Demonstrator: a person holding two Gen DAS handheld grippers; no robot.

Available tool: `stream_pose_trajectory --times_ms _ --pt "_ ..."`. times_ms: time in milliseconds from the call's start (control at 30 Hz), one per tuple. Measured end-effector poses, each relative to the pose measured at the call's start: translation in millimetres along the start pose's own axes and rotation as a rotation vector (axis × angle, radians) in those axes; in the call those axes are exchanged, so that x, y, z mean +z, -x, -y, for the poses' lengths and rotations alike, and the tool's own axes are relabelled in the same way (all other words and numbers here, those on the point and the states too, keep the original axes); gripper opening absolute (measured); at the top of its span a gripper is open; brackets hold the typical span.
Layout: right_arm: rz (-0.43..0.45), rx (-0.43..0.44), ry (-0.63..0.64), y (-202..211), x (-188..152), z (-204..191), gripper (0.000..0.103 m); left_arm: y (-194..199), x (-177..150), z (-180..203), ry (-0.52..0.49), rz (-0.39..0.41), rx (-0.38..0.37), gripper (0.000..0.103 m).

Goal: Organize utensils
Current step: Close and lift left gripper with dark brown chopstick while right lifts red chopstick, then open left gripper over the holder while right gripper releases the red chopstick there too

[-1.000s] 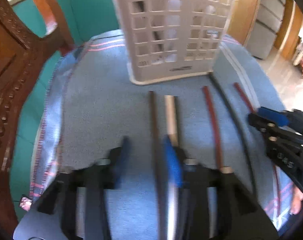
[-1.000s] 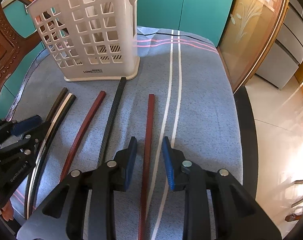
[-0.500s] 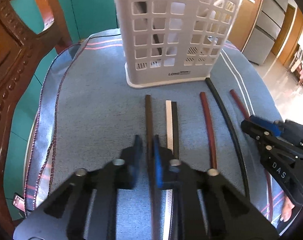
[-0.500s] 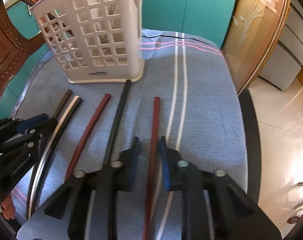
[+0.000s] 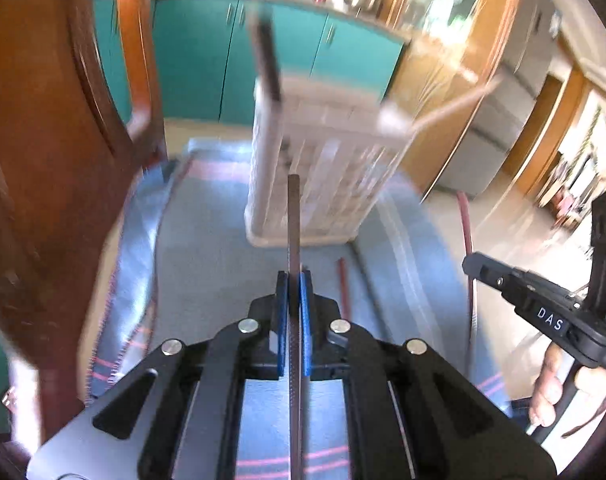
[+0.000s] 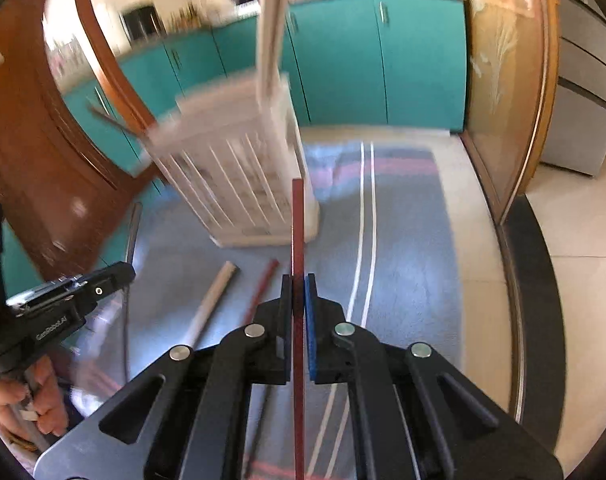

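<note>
Both grippers are clamped: left gripper (image 5: 294, 280) on a brown stick (image 5: 293, 220), right gripper (image 6: 299, 282) on a red stick (image 6: 297, 220), raised before the white basket (image 6: 239, 160). Next: drop both inside.

Straight ahead, passage is blocked by the white slotted basket (image 5: 319, 184), upright on the blue cloth (image 5: 207, 248); utensils (image 6: 269, 32) stick out above its rim. Left flank closed off by a wooden chair back (image 5: 43, 160). Open cloth is seen right of the basket, crossed by loose sticks (image 6: 213, 304).
</note>
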State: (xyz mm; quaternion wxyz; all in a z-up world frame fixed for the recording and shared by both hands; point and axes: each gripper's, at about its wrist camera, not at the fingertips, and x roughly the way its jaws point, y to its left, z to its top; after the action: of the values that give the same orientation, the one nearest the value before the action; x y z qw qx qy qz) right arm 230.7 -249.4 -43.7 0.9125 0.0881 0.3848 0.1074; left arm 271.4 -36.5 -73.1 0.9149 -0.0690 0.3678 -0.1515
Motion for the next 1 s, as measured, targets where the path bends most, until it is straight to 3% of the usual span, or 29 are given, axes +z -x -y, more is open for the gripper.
stream_pose_trajectory --times_ms 233,467,567,633,800,1000 --pt "0.189 0.084 -0.044 85.6 32.2 -9.5 0.007 99.7 52.7 23.4 -0.046 0.248 -0.064 0.007" --pt "0.490 0.141 -0.062 131.0 121.5 -30.1 0.007 135.7 144.2 34.5 -0.030 0.502 -0.027 0.007" --pt "0.553 0.082 -0.059 125.4 144.9 -41.1 0.007 119.5 172.3 35.8 -0.010 0.554 0.049 0.007" --pt "0.562 0.050 -0.042 111.8 151.9 -47.4 0.007 94.5 181.0 32.0 0.006 0.555 0.091 0.007" --pt "0.485 -0.007 -0.008 43.4 148.7 -52.8 0.006 39.0 177.2 16.5 0.034 0.511 0.124 0.007" --pt "0.407 -0.001 0.008 -6.6 127.9 -47.2 0.006 7.2 159.4 11.5 0.016 0.483 0.132 0.007"
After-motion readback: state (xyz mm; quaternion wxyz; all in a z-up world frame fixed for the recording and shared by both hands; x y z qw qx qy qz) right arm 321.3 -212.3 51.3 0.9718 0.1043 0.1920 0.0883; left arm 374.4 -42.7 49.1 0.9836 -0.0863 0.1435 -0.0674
